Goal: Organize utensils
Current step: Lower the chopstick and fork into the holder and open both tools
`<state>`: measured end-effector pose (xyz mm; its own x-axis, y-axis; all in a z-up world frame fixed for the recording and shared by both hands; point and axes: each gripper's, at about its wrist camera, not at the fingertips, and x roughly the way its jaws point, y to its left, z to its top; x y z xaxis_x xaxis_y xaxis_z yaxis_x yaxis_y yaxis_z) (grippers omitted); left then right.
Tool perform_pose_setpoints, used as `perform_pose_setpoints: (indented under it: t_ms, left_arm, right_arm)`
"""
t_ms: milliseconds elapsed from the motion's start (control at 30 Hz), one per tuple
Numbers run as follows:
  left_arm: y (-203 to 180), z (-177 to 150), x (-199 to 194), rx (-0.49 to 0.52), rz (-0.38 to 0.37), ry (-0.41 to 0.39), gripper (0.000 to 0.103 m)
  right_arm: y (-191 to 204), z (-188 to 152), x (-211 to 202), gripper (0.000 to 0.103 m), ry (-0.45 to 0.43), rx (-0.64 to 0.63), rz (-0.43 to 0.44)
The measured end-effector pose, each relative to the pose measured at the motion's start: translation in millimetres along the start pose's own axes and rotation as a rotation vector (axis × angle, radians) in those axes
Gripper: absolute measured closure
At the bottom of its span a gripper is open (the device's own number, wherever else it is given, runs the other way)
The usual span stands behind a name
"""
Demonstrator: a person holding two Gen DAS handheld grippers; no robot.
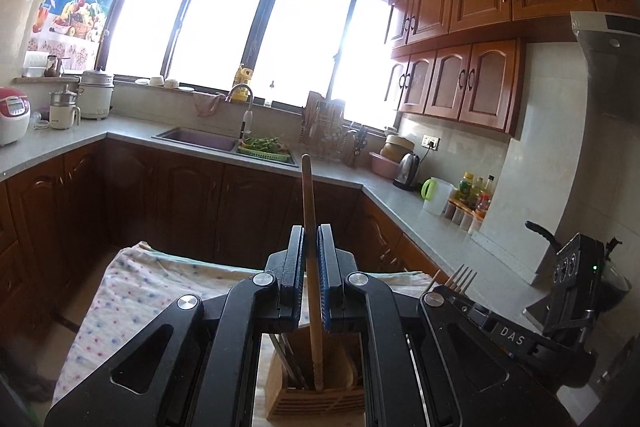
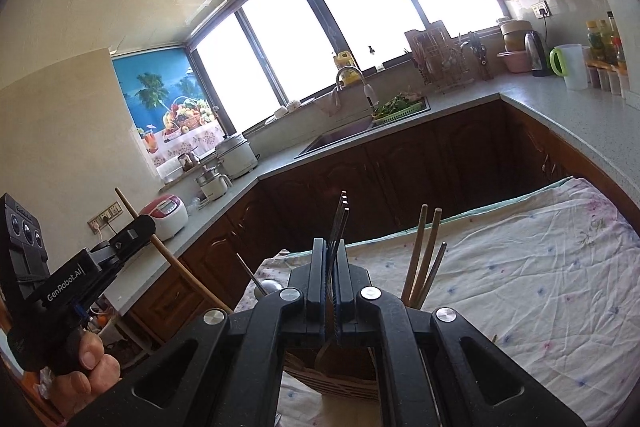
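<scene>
**Both grippers loaded above the wooden holder**

The left gripper (image 1: 310, 279) has its ribbed black and blue pads pinched on a long wooden stick (image 1: 309, 211), smooth and round-tipped, standing nearly upright toward 12 o'clock. Its lower end, which has a ringed or grooved section, reaches down into the holder (image 1: 316, 399), a pale wood box with slatted sides sitting on the cloth (image 1: 132, 291). That cloth is thin white cotton, creased, dotted with small blue and pink flowers. From the right wrist view the same gripper shows at 9 o'clock, gripped by a hand (image 2: 90, 363), its black body lettered "GenRobot.AI".

The right gripper (image 2: 330, 279) is pressed together on a metal fork (image 2: 340, 223), thin and dark against the light, tines up at 12 o'clock. Just right of it, at 1 o'clock, three wooden chopsticks (image 2: 424, 259) lean out of the holder. At 11 o'clock a slim rod with a rounded metal end (image 2: 260, 287) pokes up. The right gripper's arm reads "DAS" in the left wrist view, at 4 o'clock.

Behind runs a speckled grey stone counter (image 1: 408, 211) over dark carved wooden doors.
</scene>
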<state>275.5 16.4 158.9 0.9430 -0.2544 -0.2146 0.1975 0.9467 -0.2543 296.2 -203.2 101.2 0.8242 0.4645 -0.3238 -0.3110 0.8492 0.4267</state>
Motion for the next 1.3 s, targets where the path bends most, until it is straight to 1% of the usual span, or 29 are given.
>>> perform_pose_setpoints:
  t_ms: [133, 267, 367, 500, 700, 933, 1000, 1033, 1133, 1300]
  left_arm:
    - [-0.6, 1.9, 2.1, 0.001, 0.008, -0.012, 0.097]
    - [-2.7, 8.9, 8.4, -0.001, 0.007, -0.017, 0.097]
    - [-7.2, 4.5, 11.1, 0.02, 0.014, -0.021, 0.097]
    - [-3.1, -6.8, 17.9, 0.003, 0.02, -0.002, 0.097]
    - [1.7, -30.5, 26.5, 0.0, 0.035, 0.063, 0.097]
    - [0.6, -63.9, 38.0, 0.01, 0.051, 0.187, 0.097]
    - [-1.1, -70.5, 37.3, 0.023, 0.061, 0.195, 0.097]
    - [-1.8, -71.7, 36.5, 0.027, 0.062, 0.198, 0.097]
    - [-1.9, -71.8, 37.8, 0.029, 0.062, 0.219, 0.097]
    - [-3.8, -70.8, 38.6, 0.036, 0.067, 0.229, 0.097]
  right_arm:
    - [-5.5, -8.4, 8.4, 0.101, 0.008, 0.013, -0.006]
    - [-8.2, -8.2, 10.7, 0.101, 0.008, 0.018, -0.009]
    - [-8.1, -7.8, 11.4, 0.101, 0.009, 0.019, -0.005]
    - [-8.1, -12.0, 17.4, 0.101, 0.018, 0.015, -0.001]
    - [-15.0, -23.4, 22.1, 0.101, 0.04, 0.027, -0.017]
    - [-23.6, -39.5, 29.6, 0.101, 0.092, 0.043, -0.036]
    - [-24.2, -43.8, 32.6, 0.1, 0.107, 0.045, -0.043]
    - [-25.0, -44.8, 31.3, 0.1, 0.1, 0.047, -0.04]
    - [-26.5, -44.5, 29.0, 0.1, 0.102, 0.055, -0.045]
    - [-27.0, -44.1, 27.9, 0.1, 0.108, 0.057, -0.05]
